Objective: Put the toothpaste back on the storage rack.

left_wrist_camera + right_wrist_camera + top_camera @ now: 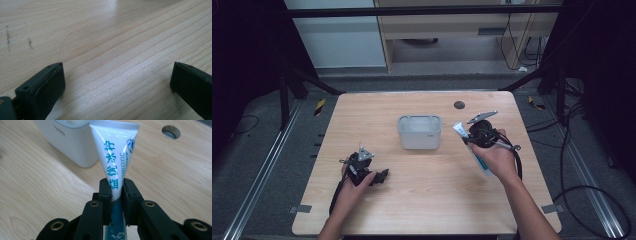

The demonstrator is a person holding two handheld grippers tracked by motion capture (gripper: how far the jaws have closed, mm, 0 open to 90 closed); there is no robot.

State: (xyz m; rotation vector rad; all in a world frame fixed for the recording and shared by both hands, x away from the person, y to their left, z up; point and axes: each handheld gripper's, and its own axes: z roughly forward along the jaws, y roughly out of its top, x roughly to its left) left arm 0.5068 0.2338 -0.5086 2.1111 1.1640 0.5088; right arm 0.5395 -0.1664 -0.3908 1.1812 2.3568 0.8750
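A white and teal toothpaste tube [113, 160] stands clamped between the jaws of my right gripper [116, 191], its flat crimped end pointing up and away. In the high view the tube [460, 131] sticks out past the right gripper [472, 139], to the right of a white rectangular container [419, 132] and lifted off the table. My left gripper [382, 176] rests low at the table's front left. In the left gripper view the left gripper [117, 75] holds its jaws wide apart over bare wood, with nothing between them.
The wooden table [427, 200] has a round cable hole [459, 105] at its far right, seen also as the hole [171, 131] in the right gripper view. Cables trail on the floor at the right. Dark frame legs stand at both far corners.
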